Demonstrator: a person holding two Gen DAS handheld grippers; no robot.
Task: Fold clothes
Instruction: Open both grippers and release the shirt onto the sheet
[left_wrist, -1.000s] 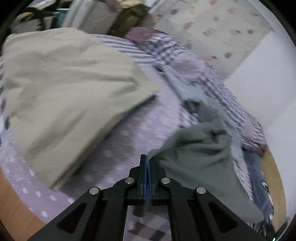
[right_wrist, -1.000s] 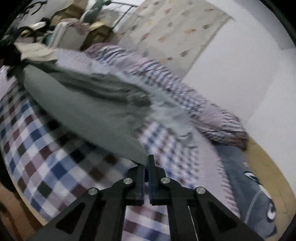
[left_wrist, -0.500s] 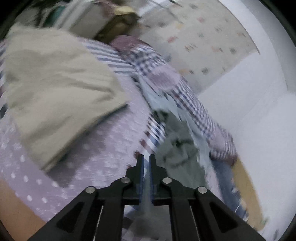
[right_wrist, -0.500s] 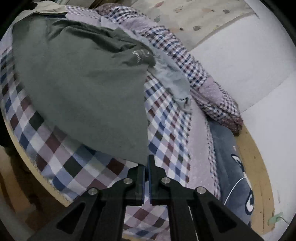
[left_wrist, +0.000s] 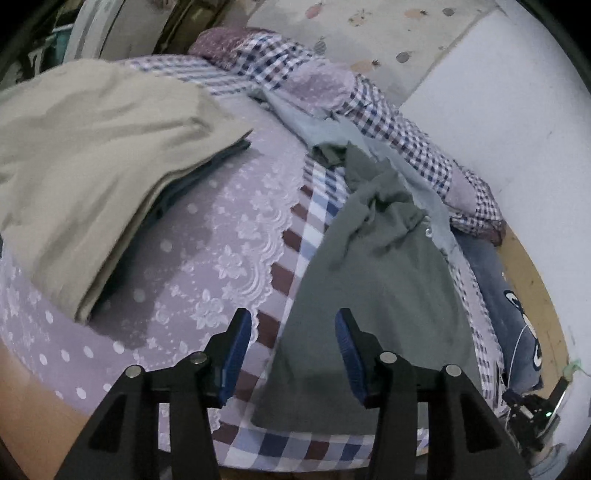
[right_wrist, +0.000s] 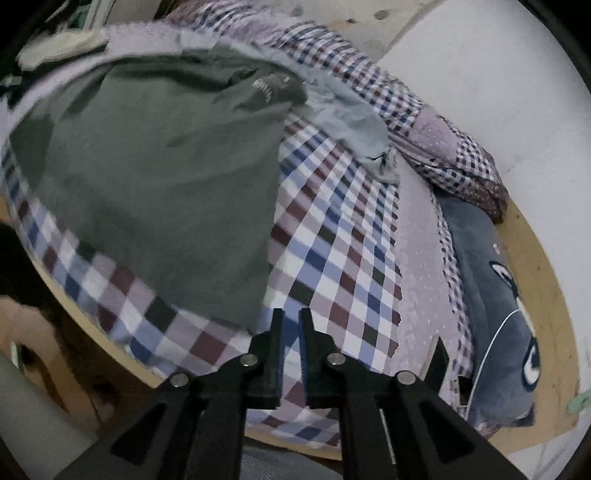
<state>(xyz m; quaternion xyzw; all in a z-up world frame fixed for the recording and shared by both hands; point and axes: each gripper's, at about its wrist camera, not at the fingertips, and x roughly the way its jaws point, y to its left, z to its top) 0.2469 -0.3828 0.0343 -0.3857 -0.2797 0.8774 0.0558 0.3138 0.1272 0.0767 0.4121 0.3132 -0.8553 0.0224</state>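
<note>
Shirt (left_wrist: 376, 280) lies spread on the checked bed (right_wrist: 343, 236), collar end bunched at twelve o'clock, unfolded. My left hand-held gripper (left_wrist: 293, 345) gapes wide over its hem; my right hand-held gripper (right_wrist: 289, 339) is slightly parted, empty, beside the hem corner. Folding remains.

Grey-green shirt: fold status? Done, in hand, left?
Done: the grey-green cotton shirt lies spread on the checked bedspread, and a beige folded garment sits stacked beside it. In hand: nothing; the left gripper is open above the hem, and the right gripper is slightly parted and empty. Left: every fold; the collar end is bunched.
</note>
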